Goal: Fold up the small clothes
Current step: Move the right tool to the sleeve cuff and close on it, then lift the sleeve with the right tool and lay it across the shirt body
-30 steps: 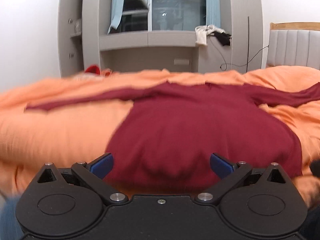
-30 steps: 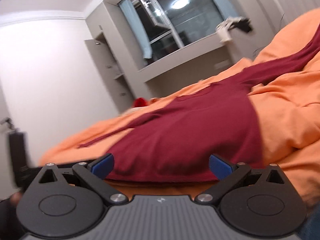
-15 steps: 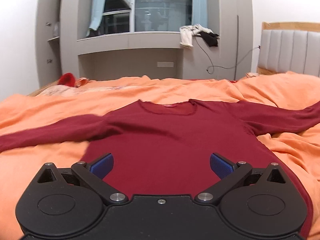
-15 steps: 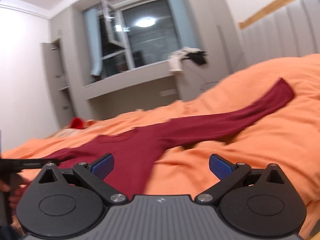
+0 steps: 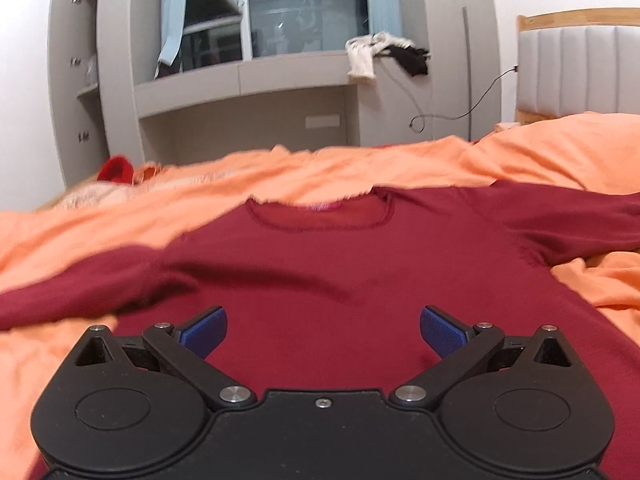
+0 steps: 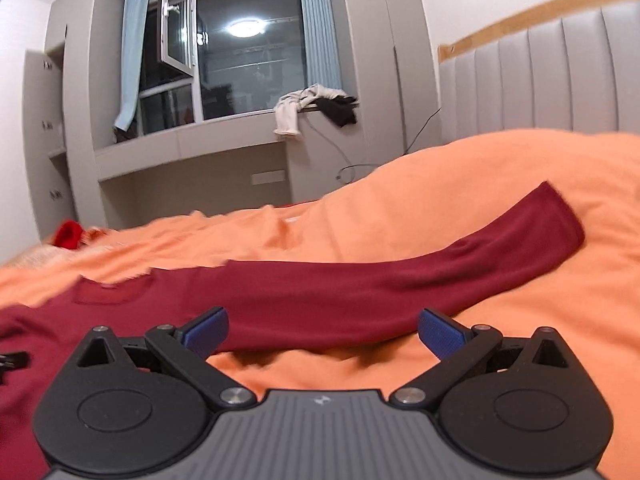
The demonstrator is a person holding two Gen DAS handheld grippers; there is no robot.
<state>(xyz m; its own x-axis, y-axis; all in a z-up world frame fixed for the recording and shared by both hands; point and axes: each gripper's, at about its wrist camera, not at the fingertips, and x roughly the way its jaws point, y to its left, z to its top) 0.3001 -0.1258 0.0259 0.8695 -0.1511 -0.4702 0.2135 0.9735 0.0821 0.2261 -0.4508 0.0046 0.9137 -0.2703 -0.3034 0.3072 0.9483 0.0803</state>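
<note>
Bedding in orange, a rumpled duvet [image 5: 100,236], is carrying a dark red long-sleeved knit top [image 5: 340,280] lying flat with both sleeves stretched outward. The left gripper [image 5: 323,326] is hovering over the top's body, blue-padded fingers [image 5: 204,330] spread wide, gripping nothing. The right gripper [image 6: 323,326], equally wide and empty, is pointing across one outstretched sleeve [image 6: 400,280]

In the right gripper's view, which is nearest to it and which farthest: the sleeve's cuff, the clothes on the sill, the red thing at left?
1. Sleeve cuff, right, on the orange bedding.
2. Red thing, far left, at the bed's far edge.
3. Clothes on the sill, beyond the bed.
</note>
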